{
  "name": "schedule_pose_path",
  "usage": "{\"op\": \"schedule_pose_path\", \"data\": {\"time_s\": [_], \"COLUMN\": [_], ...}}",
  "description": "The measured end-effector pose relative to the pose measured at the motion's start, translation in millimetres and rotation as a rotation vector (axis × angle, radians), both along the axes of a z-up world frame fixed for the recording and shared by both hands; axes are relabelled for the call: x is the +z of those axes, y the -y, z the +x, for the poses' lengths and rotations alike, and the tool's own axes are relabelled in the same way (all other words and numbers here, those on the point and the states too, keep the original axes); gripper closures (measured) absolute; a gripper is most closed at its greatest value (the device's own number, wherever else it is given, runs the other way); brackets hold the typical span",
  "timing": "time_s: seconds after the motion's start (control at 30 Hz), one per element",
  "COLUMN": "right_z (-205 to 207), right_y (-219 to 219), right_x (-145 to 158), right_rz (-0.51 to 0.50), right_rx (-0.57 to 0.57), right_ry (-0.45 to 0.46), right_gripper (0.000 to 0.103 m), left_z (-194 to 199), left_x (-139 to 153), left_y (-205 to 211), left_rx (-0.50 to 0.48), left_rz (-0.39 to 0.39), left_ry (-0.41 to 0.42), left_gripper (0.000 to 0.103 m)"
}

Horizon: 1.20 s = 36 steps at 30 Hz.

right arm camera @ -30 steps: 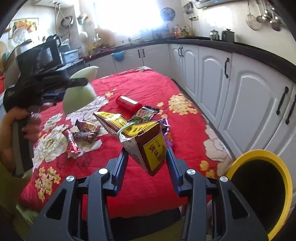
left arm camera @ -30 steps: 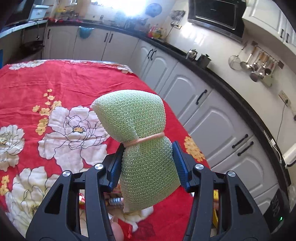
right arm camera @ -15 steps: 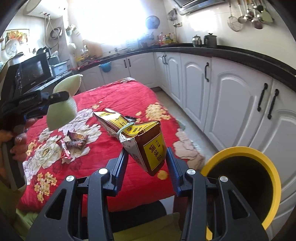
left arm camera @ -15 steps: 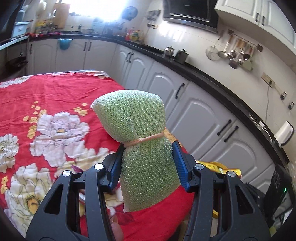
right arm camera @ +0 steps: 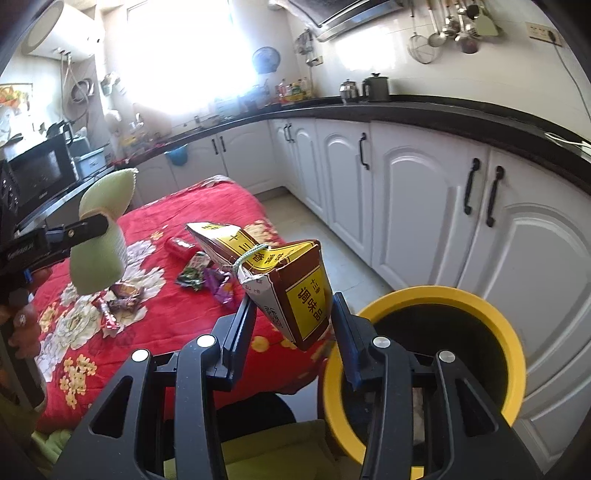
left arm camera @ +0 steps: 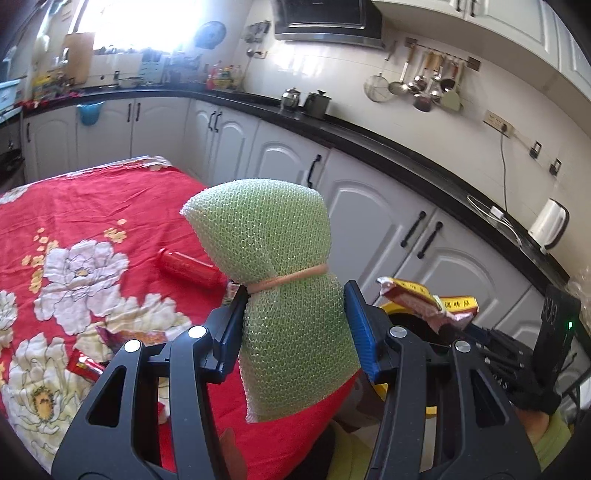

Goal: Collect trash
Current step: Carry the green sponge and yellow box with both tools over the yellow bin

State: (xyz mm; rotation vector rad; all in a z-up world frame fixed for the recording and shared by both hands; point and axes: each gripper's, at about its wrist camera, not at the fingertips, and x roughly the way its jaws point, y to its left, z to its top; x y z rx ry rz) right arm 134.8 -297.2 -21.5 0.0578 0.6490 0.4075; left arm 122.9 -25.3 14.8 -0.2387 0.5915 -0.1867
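White cabinet doors [right arm camera: 413,206] with black handles run ahead and right of the jaws, under a black worktop [left arm camera: 406,155]. Two metal pots [left arm camera: 306,101] sit on it, far ahead. Ladles and strainers hang on a wall rail [left arm camera: 424,85], up right. White electric kettle [left arm camera: 548,225] far right, cable trailing beside it. Range hood [left arm camera: 327,18] top centre. Black microwave [right arm camera: 37,173] far left of the right jaws. Blue bowl [left arm camera: 88,112] hangs on a cabinet, far left. Bright window [right arm camera: 177,55] behind. Round white water heater [right arm camera: 62,29] upper left. Pale tiled floor [right arm camera: 332,251] ahead.
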Motion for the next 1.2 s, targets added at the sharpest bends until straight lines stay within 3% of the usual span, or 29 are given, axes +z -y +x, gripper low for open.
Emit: {"op": "schedule_pose_path", "data": {"time_s": [0.73, 1.2], "right_z": [-16.3, -15.8], "right_y": [76.8, 116.4], "right_x": [-4.7, -34.8], "right_rz": [-0.013, 0.000], "right_rx": [-0.193, -0.287], "right_ry": [0.023, -0.055], "right_gripper": [0.063, 0.063], "left_z": [-3.3, 10.1], "left_x": [-9.9, -30.6], "left_y": [84.4, 137.0], "left_rx": [-0.169, -0.267], "left_rz": [0.061, 0.086], "left_ry": [0.016, -0.009], "left_gripper": [0.060, 0.059]}}
